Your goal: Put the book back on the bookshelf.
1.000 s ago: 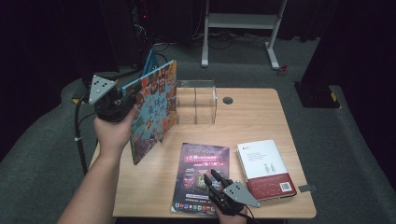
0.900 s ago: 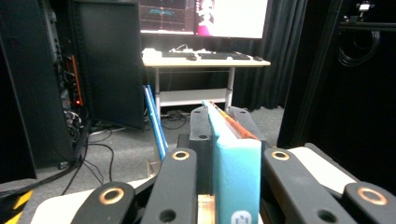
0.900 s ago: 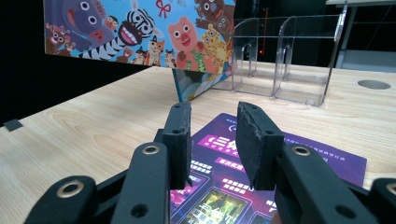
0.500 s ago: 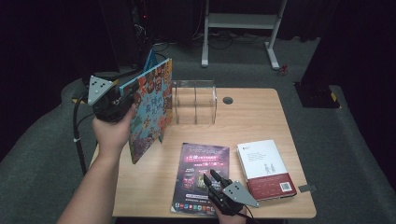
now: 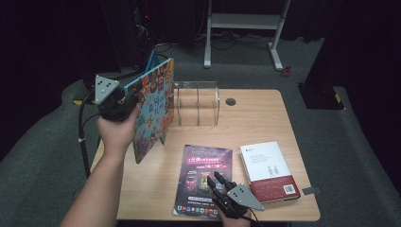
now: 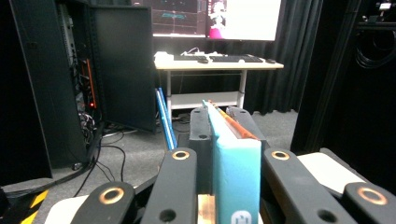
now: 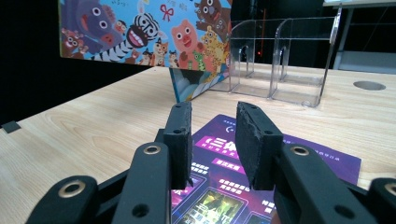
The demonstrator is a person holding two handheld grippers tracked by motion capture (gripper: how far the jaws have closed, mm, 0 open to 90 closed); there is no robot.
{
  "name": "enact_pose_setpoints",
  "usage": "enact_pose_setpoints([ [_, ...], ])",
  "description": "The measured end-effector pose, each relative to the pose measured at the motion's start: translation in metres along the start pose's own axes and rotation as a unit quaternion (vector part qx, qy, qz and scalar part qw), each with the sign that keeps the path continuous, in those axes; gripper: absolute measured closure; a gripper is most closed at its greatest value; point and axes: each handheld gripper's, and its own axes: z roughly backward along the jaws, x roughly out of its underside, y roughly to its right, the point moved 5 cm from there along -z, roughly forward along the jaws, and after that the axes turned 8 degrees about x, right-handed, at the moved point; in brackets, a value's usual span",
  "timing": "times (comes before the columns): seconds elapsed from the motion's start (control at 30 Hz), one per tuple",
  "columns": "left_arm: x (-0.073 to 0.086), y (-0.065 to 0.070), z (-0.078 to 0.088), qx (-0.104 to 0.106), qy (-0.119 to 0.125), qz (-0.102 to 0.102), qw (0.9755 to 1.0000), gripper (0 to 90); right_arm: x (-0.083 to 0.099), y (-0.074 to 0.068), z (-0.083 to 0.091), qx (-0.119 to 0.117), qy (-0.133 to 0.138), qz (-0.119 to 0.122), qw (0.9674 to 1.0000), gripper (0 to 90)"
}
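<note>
We hold the picture book (image 5: 153, 106) upright just left of the clear rack (image 5: 197, 103), left gripper (image 5: 124, 100) clamped on its edge to slot it in, while our right gripper (image 5: 218, 185) waits part-open, empty, over the magazine (image 5: 204, 179).

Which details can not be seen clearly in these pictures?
- High view: the picture book hides the left gripper tips.
- Left gripper view: book cover edge-on, drawings unseen.
- High view: purple magazine print too small to read.
- Right gripper view: clear organizer cut off at the top.
</note>
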Motion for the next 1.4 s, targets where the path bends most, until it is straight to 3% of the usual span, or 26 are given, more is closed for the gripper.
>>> enact_pose_setpoints([
  [0.53, 0.006, -0.002, -0.027, 0.0, 0.002, 0.008, 1.0, 80.8, 0.0, 0.003, 0.0, -0.001, 0.0, -0.003, 1.0, 66.4],
  [1.4, 0.011, -0.002, -0.061, -0.023, -0.002, -0.008, 0.9997, 80.7, -0.001, 0.007, 0.002, -0.004, 0.001, -0.014, 0.9999, 66.8],
])
